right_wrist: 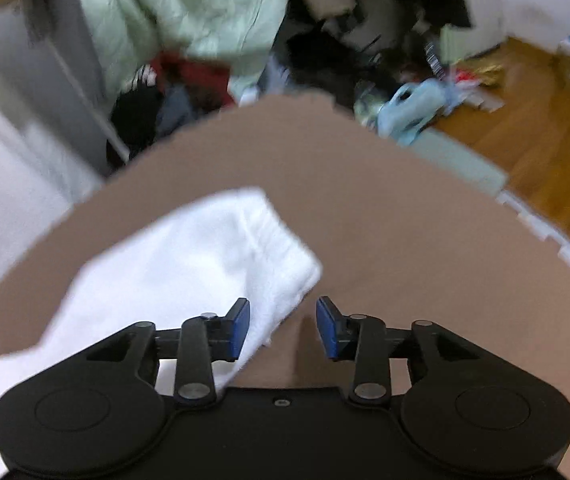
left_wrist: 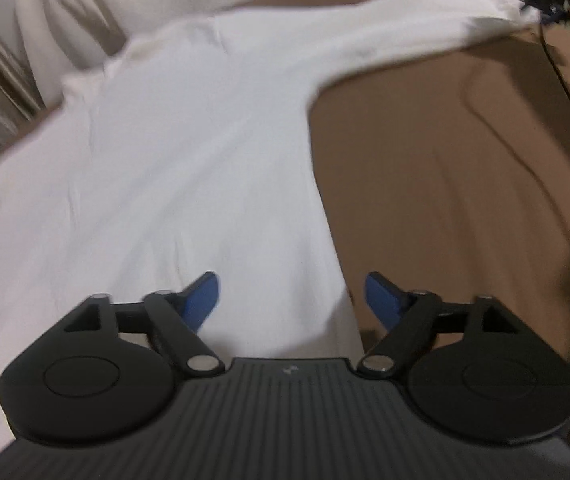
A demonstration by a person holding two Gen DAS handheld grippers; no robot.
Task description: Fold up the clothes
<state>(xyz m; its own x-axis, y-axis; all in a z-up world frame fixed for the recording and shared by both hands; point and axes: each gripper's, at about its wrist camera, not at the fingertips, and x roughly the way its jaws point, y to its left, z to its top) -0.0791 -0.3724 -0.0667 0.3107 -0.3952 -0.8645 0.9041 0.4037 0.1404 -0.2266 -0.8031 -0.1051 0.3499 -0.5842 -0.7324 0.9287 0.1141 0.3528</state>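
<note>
A white long-sleeved garment (left_wrist: 173,168) lies spread on a brown sheet (left_wrist: 465,184). One sleeve (left_wrist: 405,28) stretches away to the far right. My left gripper (left_wrist: 292,300) is open above the garment's right side edge, holding nothing. In the right wrist view the white sleeve cuff (right_wrist: 221,256) lies on the brown sheet (right_wrist: 405,240). My right gripper (right_wrist: 283,328) is open just above the cuff's right edge, holding nothing; its left fingertip is over the cloth, its right fingertip over the sheet.
A cream curtain (left_wrist: 45,20) hangs behind the bed on the left. Beyond the bed's far edge lie a pile of clothes (right_wrist: 189,52), dark clutter (right_wrist: 345,52) and a wooden floor (right_wrist: 533,128) with scattered items.
</note>
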